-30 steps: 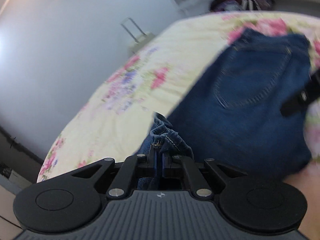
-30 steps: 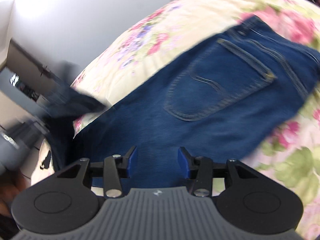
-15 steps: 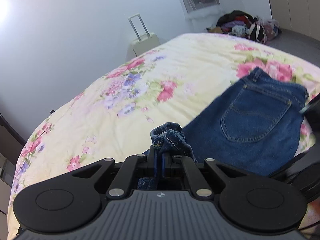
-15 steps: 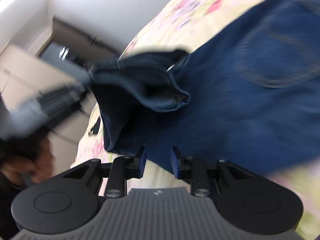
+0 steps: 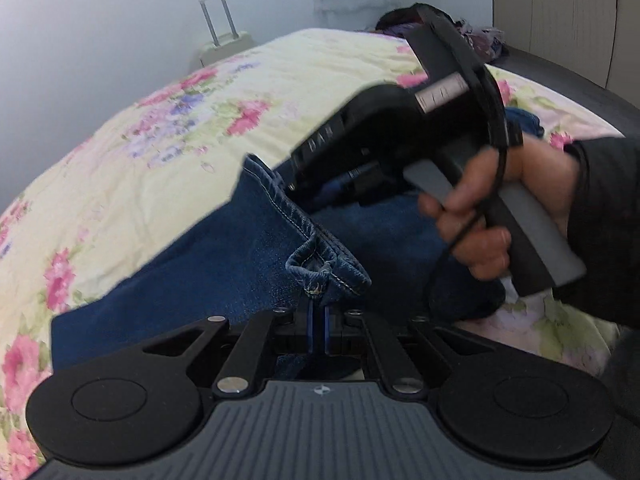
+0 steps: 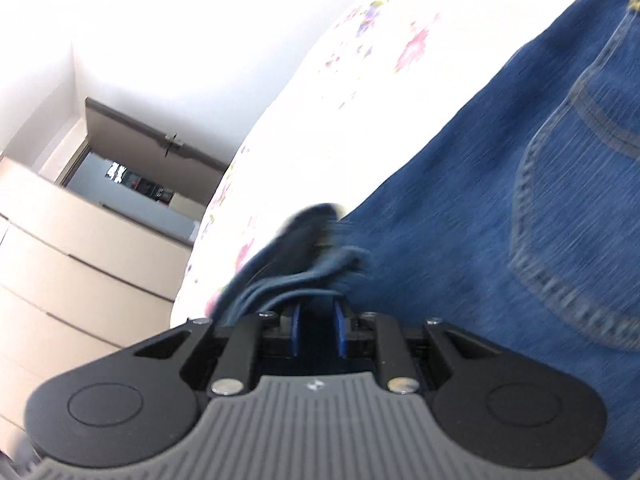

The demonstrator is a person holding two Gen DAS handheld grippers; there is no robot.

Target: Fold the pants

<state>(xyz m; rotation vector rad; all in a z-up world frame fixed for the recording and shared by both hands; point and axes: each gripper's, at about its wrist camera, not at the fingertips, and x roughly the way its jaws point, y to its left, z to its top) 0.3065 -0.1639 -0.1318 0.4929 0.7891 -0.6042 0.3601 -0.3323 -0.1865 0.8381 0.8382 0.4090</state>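
Right gripper (image 6: 316,330) now swinging in, clamping hem beside left gripper (image 5: 318,330), both pinching pants (image 5: 240,264); bunched denim risking slipping, skewing fold.

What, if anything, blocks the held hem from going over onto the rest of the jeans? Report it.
Nothing visible lies on the blue denim jeans. The left hand-held gripper is clamped on the stitched hem. The right hand-held gripper grips bunched denim too, and its black body hangs above the jeans on the floral bedspread.
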